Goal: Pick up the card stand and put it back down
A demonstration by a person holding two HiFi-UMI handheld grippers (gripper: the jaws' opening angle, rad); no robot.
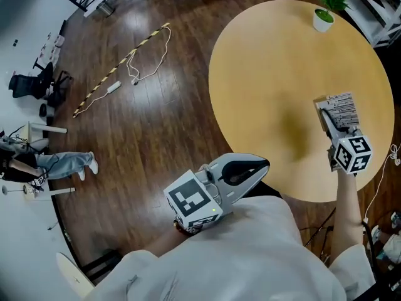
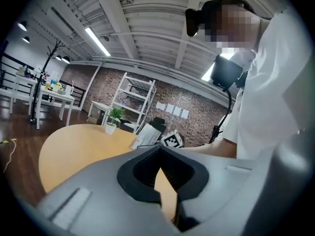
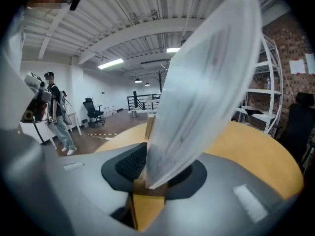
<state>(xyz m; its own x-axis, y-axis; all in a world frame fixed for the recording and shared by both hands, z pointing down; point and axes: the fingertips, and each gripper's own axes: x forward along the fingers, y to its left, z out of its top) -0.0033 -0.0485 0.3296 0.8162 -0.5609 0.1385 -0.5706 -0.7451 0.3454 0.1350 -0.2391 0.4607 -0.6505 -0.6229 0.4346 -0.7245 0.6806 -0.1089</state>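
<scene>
The card stand [image 1: 338, 110] is a clear printed sheet in a small wooden base, over the right side of the round table [image 1: 269, 74]. My right gripper [image 1: 335, 127] is shut on it. In the right gripper view the sheet [image 3: 206, 82] rises slanted out of the jaws, and the wooden base [image 3: 147, 188] is pinched between the pads. Whether the base touches the table I cannot tell. My left gripper [image 1: 260, 166] is held close to the body at the table's near edge, shut and empty. In the left gripper view the card stand [image 2: 146, 134] shows far off.
A small potted plant [image 1: 326, 8] stands at the table's far edge. A striped pole and a white cable [image 1: 135, 61] lie on the wooden floor to the left. A person [image 1: 56, 165] is at the far left. White shelving [image 2: 133, 100] lines the brick wall.
</scene>
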